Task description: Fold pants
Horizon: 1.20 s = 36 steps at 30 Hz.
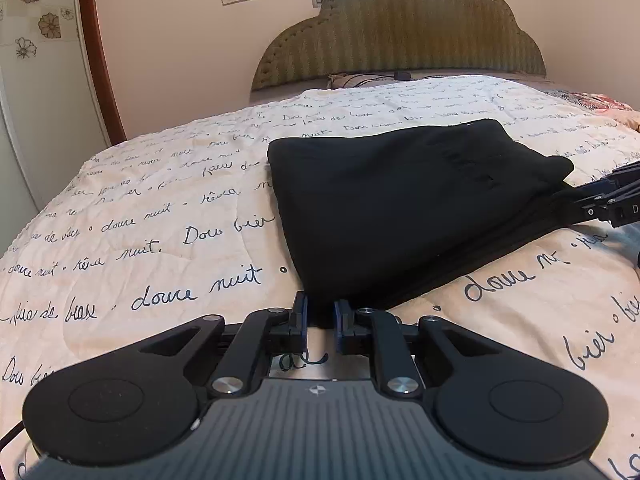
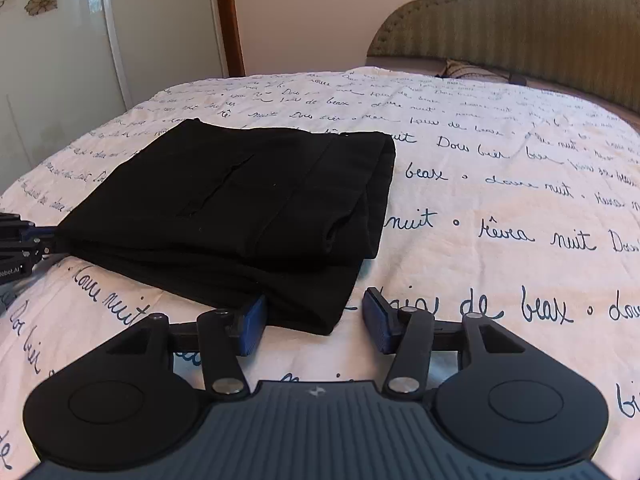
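Observation:
The black pants point(image 1: 400, 208) lie folded into a thick rectangle on the bed; they also show in the right wrist view point(image 2: 240, 216). My left gripper point(image 1: 321, 312) sits at the near corner of the pants, its fingers narrowly parted with the corner's edge between them. My right gripper point(image 2: 313, 314) is wide open at another corner, its left pad point(image 2: 252, 320) touching the fabric edge and its right pad point(image 2: 380, 320) over the quilt. Each gripper shows at the side of the other's view: the right one point(image 1: 608, 200) and the left one point(image 2: 20, 244).
The bed is covered by a cream quilt point(image 1: 160, 208) with dark handwritten script. A padded green headboard point(image 1: 400, 28) and a pillow point(image 1: 360, 79) are at the far end. A wardrobe with flower decals point(image 2: 60, 40) and a brown door frame point(image 1: 100, 48) stand left.

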### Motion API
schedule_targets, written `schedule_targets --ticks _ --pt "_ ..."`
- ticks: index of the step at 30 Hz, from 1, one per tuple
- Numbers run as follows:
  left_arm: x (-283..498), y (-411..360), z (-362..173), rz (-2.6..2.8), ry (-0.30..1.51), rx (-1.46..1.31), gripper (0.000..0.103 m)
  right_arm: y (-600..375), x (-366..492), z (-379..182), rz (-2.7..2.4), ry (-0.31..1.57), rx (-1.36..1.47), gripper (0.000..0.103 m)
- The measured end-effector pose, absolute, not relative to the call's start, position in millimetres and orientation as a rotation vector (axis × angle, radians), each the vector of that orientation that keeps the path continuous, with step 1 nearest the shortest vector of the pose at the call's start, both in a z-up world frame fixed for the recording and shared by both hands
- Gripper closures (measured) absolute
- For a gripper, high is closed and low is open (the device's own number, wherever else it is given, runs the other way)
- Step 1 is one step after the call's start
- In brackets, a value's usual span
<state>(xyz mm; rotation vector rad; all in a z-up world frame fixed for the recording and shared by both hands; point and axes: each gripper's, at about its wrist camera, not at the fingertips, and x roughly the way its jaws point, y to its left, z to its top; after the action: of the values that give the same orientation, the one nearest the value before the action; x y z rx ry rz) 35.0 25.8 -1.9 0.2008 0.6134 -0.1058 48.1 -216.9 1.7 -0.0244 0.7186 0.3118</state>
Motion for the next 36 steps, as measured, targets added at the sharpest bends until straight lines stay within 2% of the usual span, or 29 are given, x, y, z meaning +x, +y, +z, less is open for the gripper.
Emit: schedule_targets --ticks 2,4,7,9,10,14,20,25,29,31,32,33,34,36 --pt "31.9 28.3 2.9 -0.115 0.609 0.192 0.081 -224.2 49.3 5.2 0.329 0.737 0.037 0.048" --pt "23.3 33.5 12.9 -0.121 0.596 0.168 0.065 -241.8 47.8 14.9 0.347 0.745 0.171 0.047" --pt "9.6 43.0 34.2 -0.133 0.537 0.127 0.054 -275.9 37.6 36.5 0.365 0.655 0.414 0.042" --pt "13.2 43.9 47.9 -0.141 0.499 0.079 0.053 -287.0 38.1 50.0 0.376 0.585 0.514 0.03" --pt "19.8 40.6 52.8 -0.149 0.487 0.063 0.052 -285.5 43.4 55.3 0.388 0.57 0.537 0.028" --pt "59.6 13.9 53.8 -0.2 0.469 0.036 0.052 -249.8 79.3 60.3 0.443 0.582 0.51 0.028" --pt "126.7 -12.5 20.8 -0.139 0.663 0.044 0.052 -193.0 131.4 34.1 0.36 0.699 0.306 0.029" --pt "124.6 -7.6 2.3 -0.148 0.623 0.038 0.05 -183.5 127.1 9.2 0.364 0.697 0.177 0.029" --pt "116.5 -9.0 14.2 -0.119 0.625 0.049 0.052 -182.1 129.2 28.9 0.337 0.723 0.163 0.028" --pt "107.5 -7.2 27.7 -0.124 0.584 0.031 0.05 -188.5 120.8 46.6 0.295 0.64 0.227 0.028" --pt "104.5 -7.4 32.6 -0.118 0.556 0.032 0.049 -189.1 117.2 53.7 0.307 0.592 0.248 0.026" --pt "104.8 -9.2 35.9 -0.11 0.541 0.041 0.044 -184.8 115.8 56.8 0.325 0.569 0.246 0.017" --pt "108.5 -12.0 37.3 -0.106 0.537 0.054 0.038 -176.8 119.6 58.7 0.334 0.57 0.219 0.013" --pt "121.8 -17.6 34.8 -0.084 0.555 0.064 0.037 -152.6 129.5 51.9 0.314 0.601 0.115 0.011"
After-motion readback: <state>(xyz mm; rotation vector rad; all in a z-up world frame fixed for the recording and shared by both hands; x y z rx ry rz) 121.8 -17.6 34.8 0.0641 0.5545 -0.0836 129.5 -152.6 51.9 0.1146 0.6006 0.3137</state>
